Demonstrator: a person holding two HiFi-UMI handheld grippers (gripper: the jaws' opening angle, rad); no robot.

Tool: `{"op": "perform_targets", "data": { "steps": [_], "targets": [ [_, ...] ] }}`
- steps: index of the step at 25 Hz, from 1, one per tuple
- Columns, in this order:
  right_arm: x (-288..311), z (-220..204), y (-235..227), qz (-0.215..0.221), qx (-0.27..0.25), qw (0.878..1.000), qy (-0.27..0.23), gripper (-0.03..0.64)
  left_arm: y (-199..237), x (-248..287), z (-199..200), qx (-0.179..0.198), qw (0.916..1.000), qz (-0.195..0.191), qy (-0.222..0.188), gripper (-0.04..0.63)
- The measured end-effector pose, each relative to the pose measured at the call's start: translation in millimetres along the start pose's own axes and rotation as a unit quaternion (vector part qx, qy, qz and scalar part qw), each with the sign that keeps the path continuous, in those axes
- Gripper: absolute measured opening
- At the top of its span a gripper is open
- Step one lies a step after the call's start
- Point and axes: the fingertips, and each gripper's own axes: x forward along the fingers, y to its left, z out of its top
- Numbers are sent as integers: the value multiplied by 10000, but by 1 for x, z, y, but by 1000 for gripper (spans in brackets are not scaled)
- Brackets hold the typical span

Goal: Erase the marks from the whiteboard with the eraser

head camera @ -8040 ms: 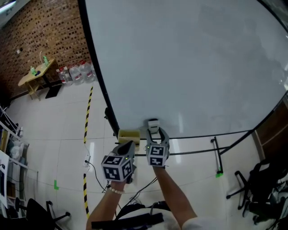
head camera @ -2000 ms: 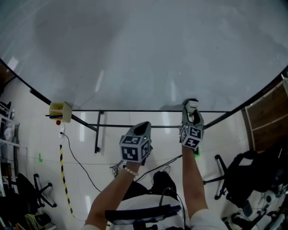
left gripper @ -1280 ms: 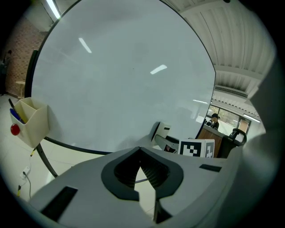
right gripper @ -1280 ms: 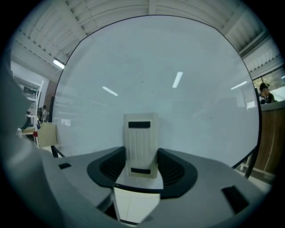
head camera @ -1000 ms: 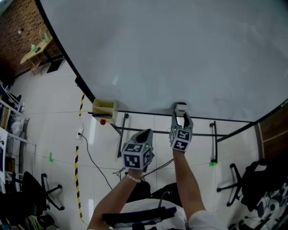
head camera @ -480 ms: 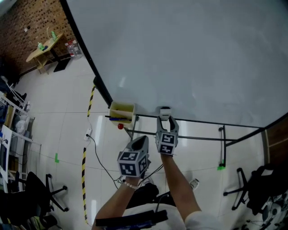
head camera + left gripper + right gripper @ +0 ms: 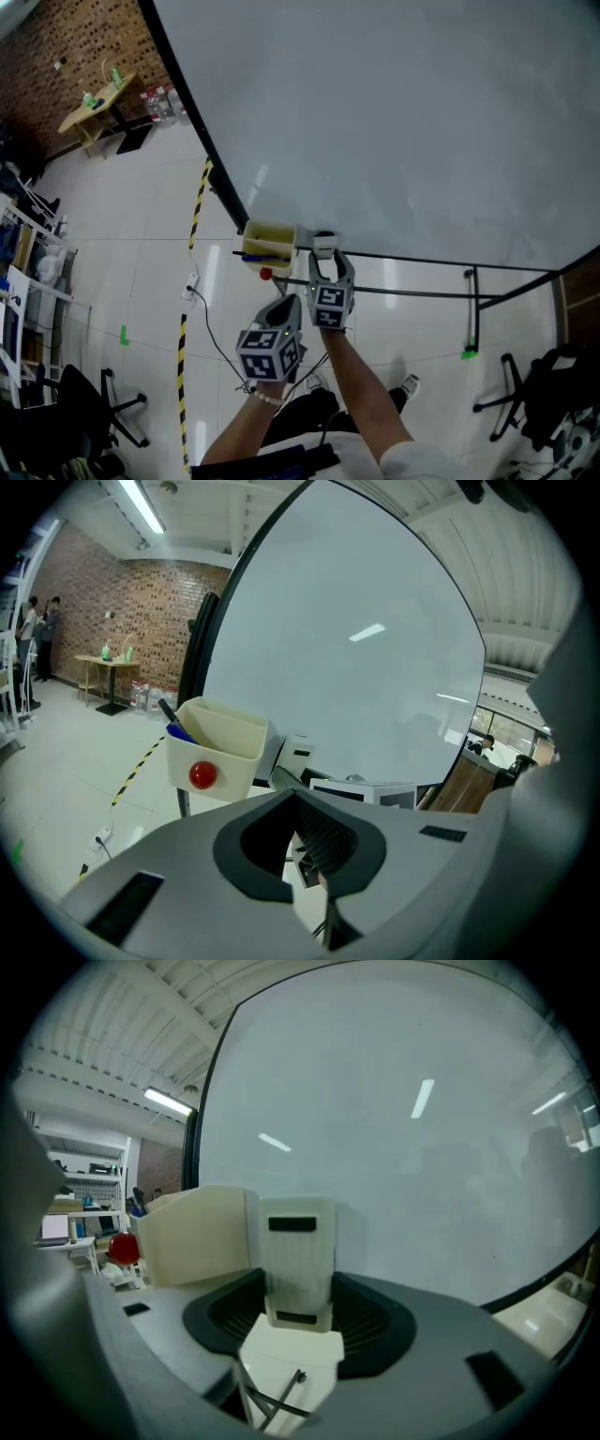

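The whiteboard (image 7: 403, 122) fills the upper head view, and I see no marks on it. A white eraser (image 7: 322, 247) rests against its lower edge, and my right gripper (image 7: 322, 257) is shut on it. In the right gripper view the eraser (image 7: 298, 1258) stands upright between the jaws of the right gripper (image 7: 298, 1290), flat against the whiteboard (image 7: 422, 1147). My left gripper (image 7: 290, 303) hangs lower and to the left, off the board, shut with nothing in it. From the left gripper (image 7: 310, 834) I see the eraser (image 7: 296, 754) ahead.
A cream pen box (image 7: 269, 241) with a red ball under it hangs on the board's lower frame, right beside the eraser; it shows as the pen box (image 7: 192, 1232) and the pen box (image 7: 216, 749). Stand legs (image 7: 473, 309), floor cables, office chairs (image 7: 89, 412) and a side table (image 7: 98, 103) surround me.
The right gripper has slid the eraser leftward along the board's bottom edge, from the right part to next to the pen box. The left gripper stays low and shut.
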Motion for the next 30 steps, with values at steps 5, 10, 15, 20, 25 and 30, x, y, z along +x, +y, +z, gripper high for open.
{"op": "perform_targets", "data": {
  "steps": [5,10,15,20,25,30],
  "targets": [
    [8,-6,13,62,72,10000,-3,252,12,-3,-2,-4,10000,80,28,-12],
    [0,-9,-9,-554,-319,9979,117,252,9,1,-3,44,9999,96,52,-12],
    [-8,-10,-36,-623,-441,9971,80,252,-11,12,-4,110,9999,-43,105,-12],
    [-24,-7,-72,-813,-173,9965,-55,252,-34,22,-7,169,9997,-150,137,-12],
    [-42,-6,-121,-895,22,9959,-140,255,-59,34,-9,204,9994,-224,167,-12],
    [-60,-5,-163,-969,82,9952,-143,252,-90,46,-10,308,9989,-314,144,-12]
  ]
}}
